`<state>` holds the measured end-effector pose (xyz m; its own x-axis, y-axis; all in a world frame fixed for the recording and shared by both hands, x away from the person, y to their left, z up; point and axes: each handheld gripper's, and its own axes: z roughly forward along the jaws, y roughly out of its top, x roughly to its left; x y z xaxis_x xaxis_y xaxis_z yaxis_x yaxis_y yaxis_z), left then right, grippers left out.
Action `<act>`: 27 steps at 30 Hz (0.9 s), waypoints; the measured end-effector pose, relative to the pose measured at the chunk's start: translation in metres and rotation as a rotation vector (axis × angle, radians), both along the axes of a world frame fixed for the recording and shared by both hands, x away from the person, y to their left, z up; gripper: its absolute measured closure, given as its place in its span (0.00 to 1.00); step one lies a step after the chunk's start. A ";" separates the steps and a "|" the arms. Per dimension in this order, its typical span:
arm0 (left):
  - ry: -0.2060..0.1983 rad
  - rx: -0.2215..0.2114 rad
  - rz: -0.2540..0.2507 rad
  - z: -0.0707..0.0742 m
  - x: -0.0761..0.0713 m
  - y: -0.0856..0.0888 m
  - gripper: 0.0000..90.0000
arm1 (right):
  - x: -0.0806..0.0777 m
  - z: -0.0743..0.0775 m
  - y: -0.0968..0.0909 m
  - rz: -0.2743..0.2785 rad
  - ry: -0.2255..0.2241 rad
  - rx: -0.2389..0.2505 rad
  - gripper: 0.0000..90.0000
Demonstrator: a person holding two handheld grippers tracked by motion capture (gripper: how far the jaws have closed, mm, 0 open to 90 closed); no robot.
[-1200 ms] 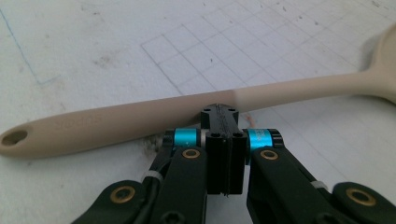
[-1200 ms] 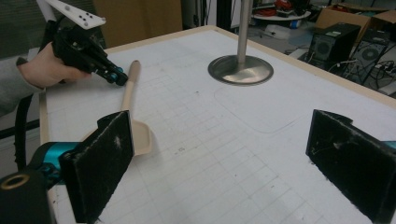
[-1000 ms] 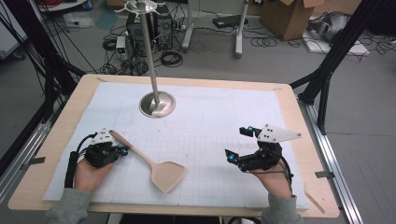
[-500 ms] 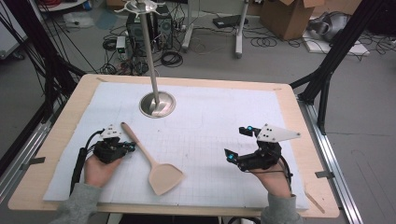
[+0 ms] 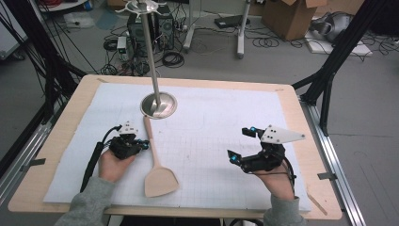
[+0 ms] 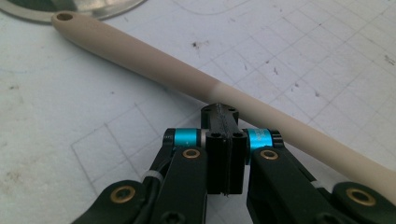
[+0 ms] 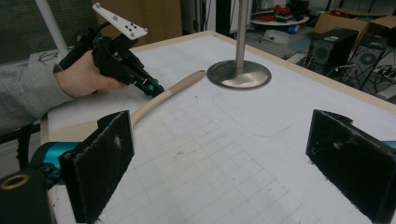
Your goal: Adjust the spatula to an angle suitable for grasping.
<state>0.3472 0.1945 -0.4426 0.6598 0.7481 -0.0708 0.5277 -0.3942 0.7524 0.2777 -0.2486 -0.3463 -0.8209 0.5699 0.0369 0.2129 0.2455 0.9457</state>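
Lying flat on the white gridded mat (image 5: 226,136), a wooden spatula (image 5: 155,160) was seen near the table's front left part. It was pale beige, with a long round handle and a broad, flat, roughly square blade; the blade pointed toward the person and the handle toward the metal stand base (image 5: 159,104). A small hole was pierced through the handle's rounded end, which lay just beside the base's rim, as shown in the left gripper view. A slight change of tone was visible partway along the handle, the end part a shade darker.

The left gripper (image 5: 141,145) was held at the handle's left side, its jaws pressed fully together with nothing between them; their closed tips were set against the handle's side, though actual contact could not be told for certain. The right gripper (image 5: 241,145) was held well apart at the mat's right, its jaws spread wide and empty.
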 end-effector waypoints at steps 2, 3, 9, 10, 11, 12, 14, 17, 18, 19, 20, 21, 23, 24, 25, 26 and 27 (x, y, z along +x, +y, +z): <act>0.003 -0.008 -0.002 0.001 0.001 -0.001 0.99 | 0.000 0.000 0.000 0.000 0.001 0.001 0.07; 0.001 -0.012 0.001 0.001 0.001 -0.001 0.99 | 0.000 0.000 0.000 0.000 0.001 0.001 0.07; 0.008 0.004 -0.002 0.001 0.001 0.001 0.99 | 0.000 0.000 0.002 0.002 0.004 -0.005 0.07; 0.006 0.001 -0.003 0.002 0.000 0.001 0.99 | 0.000 0.000 0.002 0.002 0.004 -0.005 0.07; 0.002 -0.002 -0.002 0.004 -0.001 0.002 0.99 | 0.000 0.000 0.002 0.003 0.003 -0.005 0.07; -0.006 -0.009 -0.001 0.005 -0.002 0.002 0.99 | 0.000 0.000 0.002 0.003 0.005 -0.005 0.07; -0.019 -0.016 -0.004 0.010 -0.006 0.003 0.99 | 0.000 0.000 0.002 0.003 0.004 -0.006 0.07; -0.036 -0.026 -0.021 0.015 -0.015 0.001 0.99 | 0.000 0.000 0.001 -0.002 -0.001 -0.005 0.07; -0.038 -0.030 -0.023 0.016 -0.018 -0.001 0.99 | -0.001 0.000 0.001 -0.003 0.006 -0.004 0.07; -0.037 -0.031 -0.025 0.017 -0.020 -0.003 0.99 | 0.000 0.000 0.001 -0.001 -0.004 -0.006 0.07; -0.034 -0.037 -0.029 0.017 -0.022 -0.006 0.99 | -0.001 0.000 0.003 -0.002 0.008 -0.006 0.07; -0.032 -0.039 -0.035 0.017 -0.024 -0.009 0.99 | -0.001 0.000 0.003 -0.002 0.008 -0.006 0.07; -0.030 -0.027 -0.039 0.017 -0.027 -0.018 0.99 | -0.001 0.000 0.003 0.000 0.005 -0.010 0.07; -0.027 -0.025 -0.040 0.017 -0.028 -0.022 0.99 | -0.001 0.000 0.004 0.001 0.004 -0.010 0.07; -0.021 -0.027 -0.044 0.017 -0.029 -0.027 0.99 | -0.001 0.000 0.004 0.001 0.004 -0.012 0.07; -0.019 -0.021 -0.052 0.017 -0.030 -0.031 0.99 | -0.001 0.000 0.004 0.001 0.008 -0.010 0.07; -0.019 -0.008 -0.056 0.016 -0.031 -0.036 0.99 | 0.000 0.000 0.003 0.004 -0.001 -0.008 0.07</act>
<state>0.3163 0.1582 -0.4264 0.7021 0.7092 -0.0634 0.4901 -0.4168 0.7655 0.2773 -0.2457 -0.3464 -0.8233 0.5667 0.0318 0.2113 0.2539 0.9439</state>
